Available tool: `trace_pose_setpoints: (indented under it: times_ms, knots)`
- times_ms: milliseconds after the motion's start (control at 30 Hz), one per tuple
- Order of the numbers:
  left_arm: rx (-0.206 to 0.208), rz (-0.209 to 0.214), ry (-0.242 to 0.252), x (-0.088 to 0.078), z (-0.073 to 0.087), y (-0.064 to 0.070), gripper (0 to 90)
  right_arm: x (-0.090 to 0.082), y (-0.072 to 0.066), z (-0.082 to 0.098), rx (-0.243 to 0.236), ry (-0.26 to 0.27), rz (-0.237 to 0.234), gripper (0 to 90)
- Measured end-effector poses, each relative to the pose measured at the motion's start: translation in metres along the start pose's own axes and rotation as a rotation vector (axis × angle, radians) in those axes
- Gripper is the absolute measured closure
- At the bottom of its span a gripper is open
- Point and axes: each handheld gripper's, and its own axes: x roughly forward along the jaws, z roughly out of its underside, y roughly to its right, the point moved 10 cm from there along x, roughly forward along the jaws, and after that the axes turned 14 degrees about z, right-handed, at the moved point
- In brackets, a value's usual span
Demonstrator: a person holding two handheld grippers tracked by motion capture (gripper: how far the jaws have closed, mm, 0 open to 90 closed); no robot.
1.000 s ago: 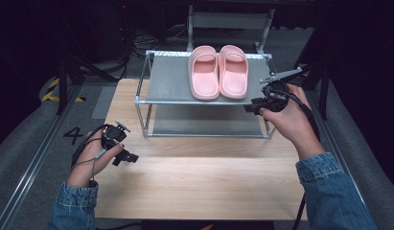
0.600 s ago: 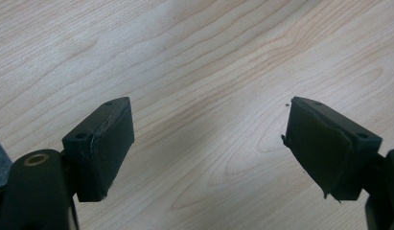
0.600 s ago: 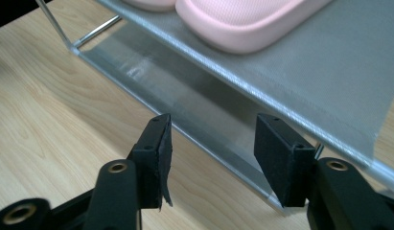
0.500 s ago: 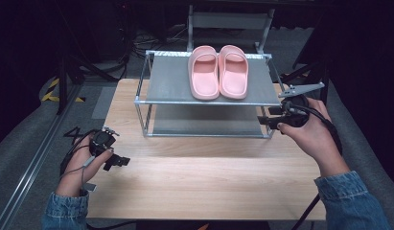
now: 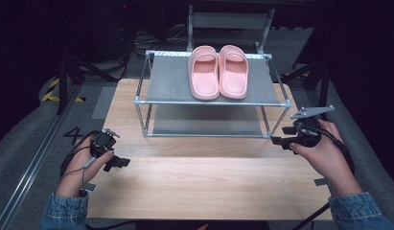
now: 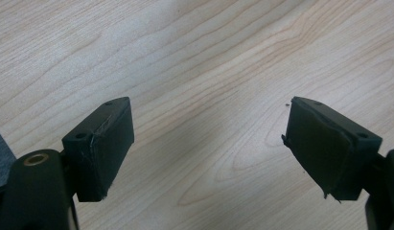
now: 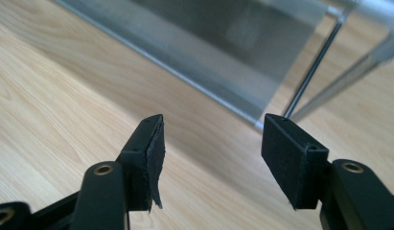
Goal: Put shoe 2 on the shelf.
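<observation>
A pair of pink slippers point(image 5: 217, 72) lies side by side on the top shelf of a metal rack point(image 5: 211, 101) at the back of the wooden table point(image 5: 204, 184). My left gripper point(image 5: 119, 163) rests low over the table's left side, open, with only bare wood point(image 6: 194, 48) between its jaws point(image 6: 208, 103). My right gripper point(image 5: 279, 142) is by the rack's front right leg, near the table top. Its jaws point(image 7: 214, 120) have just been opening and stand wide with nothing between them, facing the rack's lower shelf point(image 7: 223, 62).
The rack's grey lower shelf point(image 5: 209, 120) carries nothing. Thin metal legs point(image 7: 305, 72) stand right in front of the right gripper. Dark floor, cables and stands surround the table. Bare wood stretches across the table's near half.
My right hand has come down from beside the top shelf's right end to the table's right side, nearer the person. The left hand has hardly moved.
</observation>
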Motion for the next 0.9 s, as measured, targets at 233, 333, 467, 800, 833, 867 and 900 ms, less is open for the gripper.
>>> trace_pose_setpoints:
  times_ms: [233, 333, 467, 800, 833, 867, 900]
  knots:
    - [-0.007, 0.006, -0.008, 0.003, 0.0, -0.001, 17.7, 0.015, 0.008, 0.031, 0.032, -0.048, -0.001, 40.9]
    - [-0.016, -0.008, -0.005, 0.005, 0.0, -0.005, 17.7, 0.02, 0.009, 0.039, 0.039, -0.066, -0.003, 39.7]
    - [-0.022, -0.013, -0.003, 0.005, 0.001, -0.008, 17.7, 0.03, 0.011, 0.053, 0.032, -0.091, -0.004, 38.5]
    - [-0.046, -0.021, -0.003, 0.008, 0.004, -0.013, 17.7, 0.051, 0.012, 0.078, 0.047, -0.123, -0.014, 37.3]
    - [-0.05, -0.021, -0.002, 0.008, 0.004, -0.014, 17.7, 0.052, 0.012, 0.08, 0.046, -0.124, -0.016, 37.3]
    - [-0.051, -0.02, -0.004, 0.008, 0.004, -0.014, 17.7, 0.054, 0.012, 0.083, 0.048, -0.13, -0.017, 37.3]
    - [-0.048, -0.024, -0.004, 0.008, 0.004, -0.015, 17.7, 0.056, 0.012, 0.085, 0.044, -0.125, -0.013, 37.3]
